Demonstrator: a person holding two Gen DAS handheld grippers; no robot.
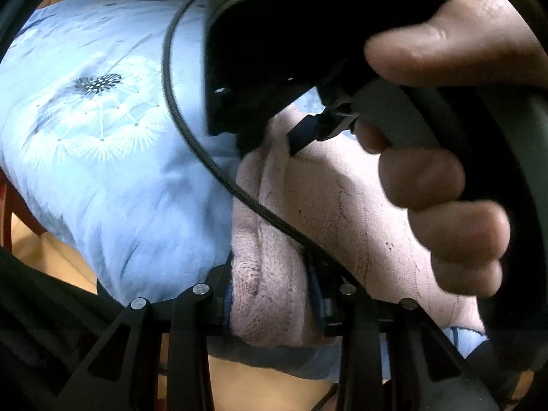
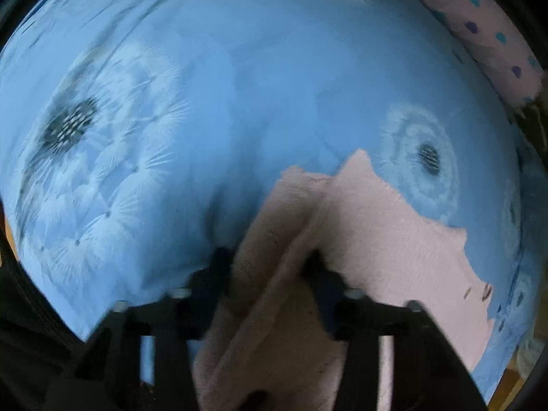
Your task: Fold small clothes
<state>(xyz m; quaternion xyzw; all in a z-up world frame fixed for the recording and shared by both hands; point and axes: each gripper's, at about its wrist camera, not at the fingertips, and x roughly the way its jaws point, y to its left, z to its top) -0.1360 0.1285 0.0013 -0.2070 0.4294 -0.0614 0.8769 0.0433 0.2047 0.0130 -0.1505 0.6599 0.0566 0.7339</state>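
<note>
A pink fleece garment (image 1: 342,188) lies on a light blue bedspread (image 1: 113,185) printed with dandelions. In the left wrist view a thick fold of the garment fills the gap of my left gripper (image 1: 270,274), which is shut on it. A person's hand (image 1: 445,178) holds the right gripper's black body just above the garment, its tip down on the fleece. In the right wrist view my right gripper (image 2: 269,263) points down, its jaws closed on a raised fold of the pink garment (image 2: 376,239), which spreads to the right over the bedspread (image 2: 239,102).
A black braided cable (image 1: 191,130) loops across the left wrist view. A pink cloth with blue and purple dots (image 2: 479,27) lies at the bed's far right. Wooden floor (image 1: 61,257) shows beyond the bedspread's edge at lower left.
</note>
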